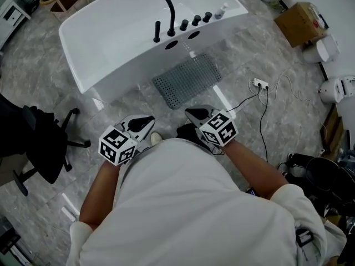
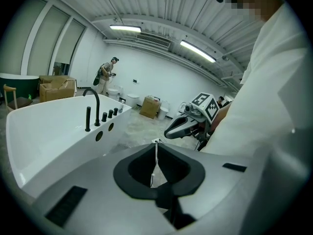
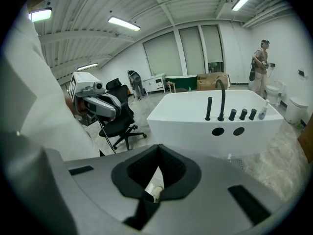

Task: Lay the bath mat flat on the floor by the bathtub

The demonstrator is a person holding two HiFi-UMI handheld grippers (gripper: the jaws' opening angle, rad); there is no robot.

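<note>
The grey studded bath mat (image 1: 187,80) lies flat on the floor against the front of the white bathtub (image 1: 111,43), below its black faucet (image 1: 166,10). My left gripper (image 1: 147,122) and right gripper (image 1: 193,114) hover close to the person's body, a short way back from the mat and apart from it. Both are shut with nothing between the jaws. In the left gripper view the left gripper (image 2: 156,142) points past the tub (image 2: 44,131) toward the right gripper (image 2: 177,128). The right gripper (image 3: 159,148) faces the tub (image 3: 195,119).
A black office chair (image 1: 47,143) stands at the left. A power strip (image 1: 259,84) with trailing cables lies right of the mat. A cardboard box (image 1: 299,22) and white toilets (image 1: 335,90) sit at the right. A person (image 3: 259,65) stands far behind the tub.
</note>
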